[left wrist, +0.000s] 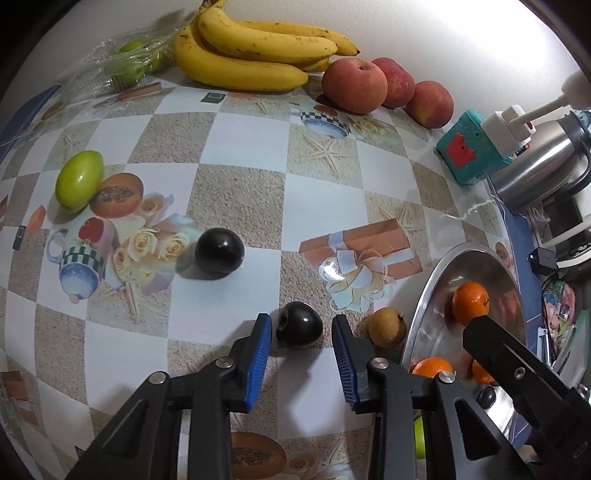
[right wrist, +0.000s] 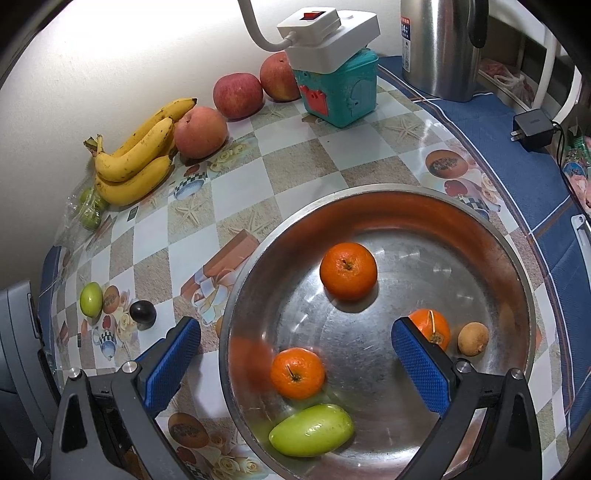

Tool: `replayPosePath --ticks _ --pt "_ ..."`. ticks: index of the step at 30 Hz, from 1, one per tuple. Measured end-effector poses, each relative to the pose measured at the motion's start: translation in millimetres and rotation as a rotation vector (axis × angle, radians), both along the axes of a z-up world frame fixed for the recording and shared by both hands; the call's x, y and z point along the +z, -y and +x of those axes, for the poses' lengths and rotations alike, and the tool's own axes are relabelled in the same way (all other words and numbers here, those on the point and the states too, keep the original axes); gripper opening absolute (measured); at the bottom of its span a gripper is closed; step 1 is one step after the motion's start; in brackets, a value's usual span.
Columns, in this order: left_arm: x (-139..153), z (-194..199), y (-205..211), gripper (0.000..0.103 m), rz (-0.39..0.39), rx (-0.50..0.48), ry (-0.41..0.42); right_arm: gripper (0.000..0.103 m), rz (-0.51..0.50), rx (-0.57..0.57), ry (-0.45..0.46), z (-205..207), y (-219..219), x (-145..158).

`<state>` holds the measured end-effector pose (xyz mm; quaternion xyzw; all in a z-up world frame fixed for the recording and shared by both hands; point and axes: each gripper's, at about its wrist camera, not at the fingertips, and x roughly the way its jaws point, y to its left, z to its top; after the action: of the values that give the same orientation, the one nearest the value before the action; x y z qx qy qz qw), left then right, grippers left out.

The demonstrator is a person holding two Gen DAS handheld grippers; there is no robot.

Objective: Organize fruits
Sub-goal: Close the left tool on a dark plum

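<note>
My left gripper (left wrist: 301,328) is open with its blue pads on either side of a dark plum (left wrist: 298,324) that lies on the table. A second dark plum (left wrist: 219,250) lies farther off, and a green fruit (left wrist: 79,180) lies at the far left. A small brown fruit (left wrist: 387,327) sits beside the steel bowl (left wrist: 421,306). My right gripper (right wrist: 295,354) is open and empty above the steel bowl (right wrist: 517,280), which holds three oranges (right wrist: 348,270), a green fruit (right wrist: 311,429) and a small brown fruit (right wrist: 473,338).
Bananas (left wrist: 251,48) and three apples (left wrist: 354,85) lie along the back wall, with bagged green fruit (left wrist: 125,66) to their left. A teal box (left wrist: 469,147) with a white power strip (right wrist: 328,33) on it, a steel kettle (left wrist: 539,166) and a black charger (right wrist: 532,129) stand at the right.
</note>
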<state>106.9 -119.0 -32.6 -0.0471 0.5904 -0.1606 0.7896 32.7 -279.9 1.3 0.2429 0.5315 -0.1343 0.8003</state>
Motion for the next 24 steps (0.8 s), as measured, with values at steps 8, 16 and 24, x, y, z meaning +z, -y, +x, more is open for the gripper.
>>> replayPosePath --ticks 8,16,24 --pt "0 1 0 0.03 -0.001 0.007 -0.002 0.103 -0.003 0.0 -0.003 0 0 1" --pt "1 0 -3 0.027 -0.01 0.004 -0.005 0.103 -0.004 -0.001 -0.007 0 0 1" --pt "9 3 -13 0.027 -0.023 0.044 -0.006 0.103 -0.012 0.001 -0.007 1 -2 2"
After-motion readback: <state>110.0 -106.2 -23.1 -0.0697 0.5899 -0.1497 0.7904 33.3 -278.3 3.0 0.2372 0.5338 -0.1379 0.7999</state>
